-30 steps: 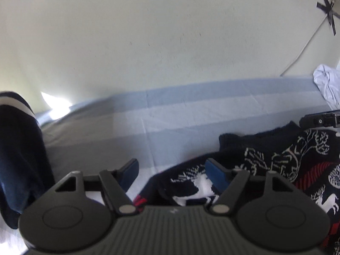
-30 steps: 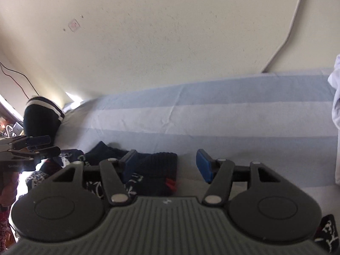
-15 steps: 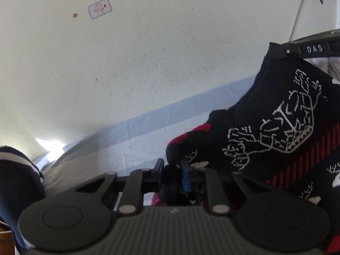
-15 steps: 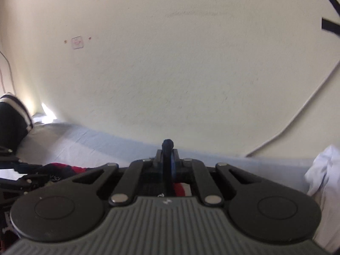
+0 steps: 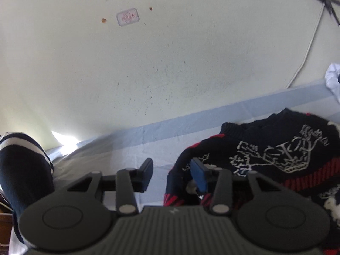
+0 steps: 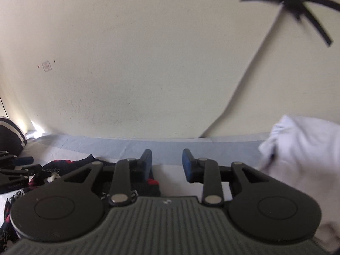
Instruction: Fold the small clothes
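Observation:
A small dark navy sweater (image 5: 276, 155) with white and red knit patterns lies crumpled on the light blue striped bed sheet (image 5: 131, 148). My left gripper (image 5: 172, 174) is open and empty at the sweater's left edge, its right finger over the fabric. In the right wrist view the sweater (image 6: 70, 165) lies low at the left, partly behind my right gripper (image 6: 166, 163), which is open and empty above the sheet (image 6: 119, 144). The left gripper (image 6: 17, 167) shows at the far left there.
A pale wall (image 5: 170, 63) runs close behind the bed, with a cable (image 5: 308, 48) taped to it. A navy garment with white stripes (image 5: 23, 165) hangs at the left. A white garment (image 6: 301, 161) lies at the right.
Both grippers were shut on the sweater and holding it up half a second ago. Both have now opened and let go, and the sweater lies on the sheet.

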Demonstrator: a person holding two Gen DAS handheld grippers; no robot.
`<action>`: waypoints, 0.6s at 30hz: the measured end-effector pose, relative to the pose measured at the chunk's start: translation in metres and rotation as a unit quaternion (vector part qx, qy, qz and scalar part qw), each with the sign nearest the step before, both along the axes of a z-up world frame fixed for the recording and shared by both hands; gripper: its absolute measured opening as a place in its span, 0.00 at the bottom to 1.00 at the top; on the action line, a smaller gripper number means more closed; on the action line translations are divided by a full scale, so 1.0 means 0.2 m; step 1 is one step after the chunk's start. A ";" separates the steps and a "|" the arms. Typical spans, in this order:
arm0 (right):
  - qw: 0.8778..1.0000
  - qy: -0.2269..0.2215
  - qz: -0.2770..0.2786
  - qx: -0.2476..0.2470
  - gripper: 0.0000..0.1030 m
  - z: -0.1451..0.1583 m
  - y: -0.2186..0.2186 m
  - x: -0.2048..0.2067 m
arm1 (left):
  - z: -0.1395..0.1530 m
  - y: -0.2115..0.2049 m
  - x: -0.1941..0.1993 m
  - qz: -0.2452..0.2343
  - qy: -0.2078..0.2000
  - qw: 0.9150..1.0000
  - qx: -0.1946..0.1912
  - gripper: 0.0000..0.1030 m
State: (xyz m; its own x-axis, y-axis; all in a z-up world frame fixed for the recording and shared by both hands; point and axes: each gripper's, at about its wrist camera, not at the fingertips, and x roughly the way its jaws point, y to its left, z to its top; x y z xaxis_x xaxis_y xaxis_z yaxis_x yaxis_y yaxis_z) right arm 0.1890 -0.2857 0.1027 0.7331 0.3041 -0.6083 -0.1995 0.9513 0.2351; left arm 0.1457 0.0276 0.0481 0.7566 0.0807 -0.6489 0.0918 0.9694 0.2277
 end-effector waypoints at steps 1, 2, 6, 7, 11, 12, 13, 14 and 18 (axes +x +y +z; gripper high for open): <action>1.000 -0.005 -0.001 -0.005 0.42 0.03 -0.06 -0.09 | 0.02 -0.01 -0.05 -0.004 -0.008 1.000 -0.015 0.47; 1.000 -0.008 -0.002 -0.010 0.45 0.05 -0.11 -0.17 | 0.03 -0.03 -0.09 -0.011 -0.010 1.000 -0.027 0.48; 0.999 0.014 0.002 -0.030 0.53 0.00 -0.17 -0.47 | 0.01 -0.16 -0.27 -0.059 0.002 0.995 -0.074 0.54; 0.999 0.014 0.001 -0.036 0.57 -0.03 -0.16 -0.52 | -0.01 -0.19 -0.32 -0.071 0.005 0.994 -0.080 0.55; 0.997 0.013 -0.013 -0.076 0.75 -0.12 -0.14 -0.61 | -0.13 -0.31 -0.44 -0.098 0.012 0.992 -0.082 0.59; 0.996 0.013 -0.020 -0.085 0.76 -0.13 -0.15 -0.60 | -0.16 -0.33 -0.47 -0.101 0.017 0.991 -0.086 0.59; 0.996 0.018 -0.028 -0.084 0.76 -0.15 -0.18 -0.57 | -0.20 -0.35 -0.48 -0.103 0.020 0.991 -0.088 0.59; 0.997 0.032 -0.036 -0.068 0.76 -0.17 -0.23 -0.54 | -0.23 -0.36 -0.49 -0.102 0.023 0.991 -0.088 0.59; 0.988 0.126 -0.046 0.081 0.11 -0.31 -0.41 -0.41 | -0.31 -0.36 -0.53 -0.098 0.012 0.992 -0.082 0.63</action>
